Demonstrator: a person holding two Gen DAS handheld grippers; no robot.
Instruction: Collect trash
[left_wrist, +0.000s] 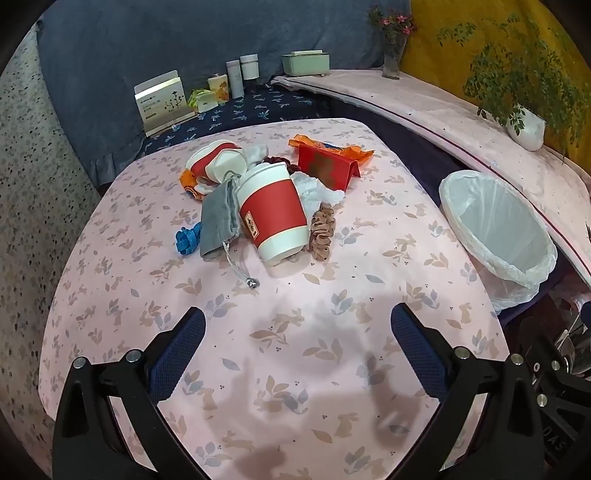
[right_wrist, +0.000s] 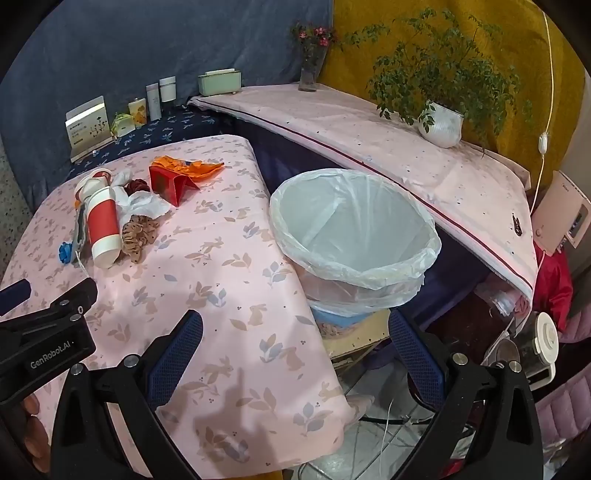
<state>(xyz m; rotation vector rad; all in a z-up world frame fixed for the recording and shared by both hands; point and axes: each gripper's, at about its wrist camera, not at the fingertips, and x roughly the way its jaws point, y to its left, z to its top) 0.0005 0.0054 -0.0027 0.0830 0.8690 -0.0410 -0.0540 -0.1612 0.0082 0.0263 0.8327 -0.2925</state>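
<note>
Pink leaf-print cloth covers the surface (left_wrist: 295, 295); blue and yellow drapes hang behind it.

Trash sits in 1 loose pile toward the far left part of the surface. Centre of pile: red-and-white cup (left_wrist: 271, 216) lying on its side, base toward the camera. A 2nd cup (left_wrist: 216, 162) of the same kind lies behind it. Touching the near cup on its left: grey pouch (left_wrist: 218, 225) with a cord running toward the camera. Just left of the pouch: blue scrap (left_wrist: 188, 238). On the cup's right: brown scrunchie (left_wrist: 323, 232) and crumpled white tissue (left_wrist: 317, 190). Further back: red folded card (left_wrist: 325, 166) with an orange wrapper (left_wrist: 332, 147) behind it.

Bin (right_wrist: 354, 236) with a white liner stands off the right edge of the surface, lower than the top, mouth open, nothing visible inside.

Left gripper (left_wrist: 297, 326): jaws spread fully wide, nothing between them, hovering over bare cloth near the pile, tilted downward. Right gripper (right_wrist: 295, 328): jaws likewise fully wide and holding nothing, over the right edge of the surface just before the bin.

Shelf behind holds boxes, bottles, a flower vase (right_wrist: 310, 74) and a potted plant (right_wrist: 441, 123).
</note>
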